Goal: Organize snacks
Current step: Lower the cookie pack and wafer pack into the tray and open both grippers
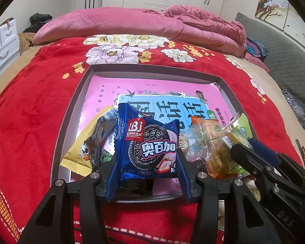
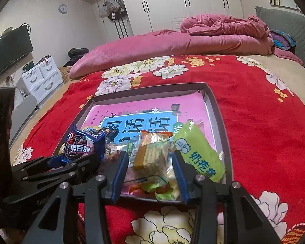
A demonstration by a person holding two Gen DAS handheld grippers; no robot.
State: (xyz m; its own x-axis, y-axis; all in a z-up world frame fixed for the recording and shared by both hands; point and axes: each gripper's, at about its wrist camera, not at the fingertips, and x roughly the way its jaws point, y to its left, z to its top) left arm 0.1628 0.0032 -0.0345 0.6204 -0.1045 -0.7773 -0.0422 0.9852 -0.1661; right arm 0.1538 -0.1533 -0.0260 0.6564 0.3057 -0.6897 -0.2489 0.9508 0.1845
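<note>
The blue cookie packet stands upright between the fingers of the left hand-held gripper, which is clamped on its lower sides, above the near end of the shallow box. Just right of it, the clear-wrapped cake sits between the blue pads of the right hand-held gripper, whose jaws stand slightly apart; whether they press it I cannot tell. A green packet and a yellow packet flank them. The box lies on the red floral blanket of a bed.
</note>
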